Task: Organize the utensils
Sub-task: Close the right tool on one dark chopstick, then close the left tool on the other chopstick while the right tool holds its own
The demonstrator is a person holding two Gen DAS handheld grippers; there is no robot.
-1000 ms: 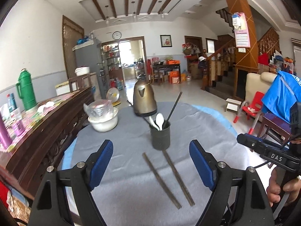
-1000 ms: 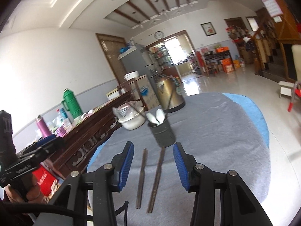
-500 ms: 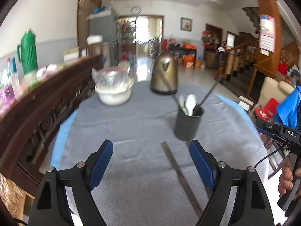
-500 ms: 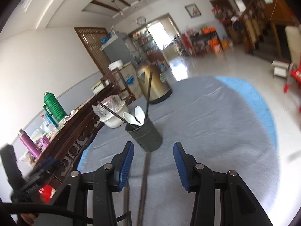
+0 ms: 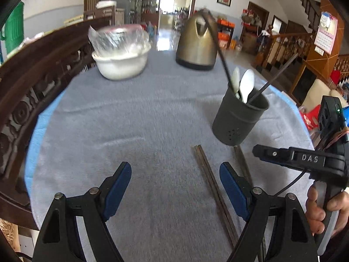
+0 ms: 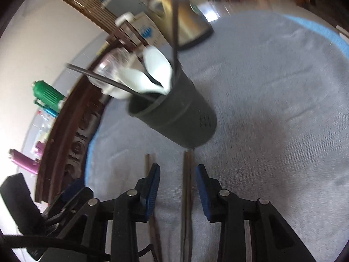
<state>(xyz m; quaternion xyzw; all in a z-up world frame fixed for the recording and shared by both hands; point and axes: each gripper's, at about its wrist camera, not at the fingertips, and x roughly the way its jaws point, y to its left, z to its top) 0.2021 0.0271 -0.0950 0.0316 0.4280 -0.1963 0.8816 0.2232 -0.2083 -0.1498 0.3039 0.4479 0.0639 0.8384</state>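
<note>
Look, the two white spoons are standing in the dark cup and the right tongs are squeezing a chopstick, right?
Not quite. The white spoons do stand in the dark cup, but the right tongs aren't squeezing anything. The right wrist view shows them open, with the chopstick lying on the grey cloth between the blue pads, touching neither.

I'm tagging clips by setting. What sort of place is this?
Most likely the main room of a family home, not a lab. A cloth-covered round table carries a kettle, a covered bowl and a utensil holder, and a wooden staircase rises behind.
</note>
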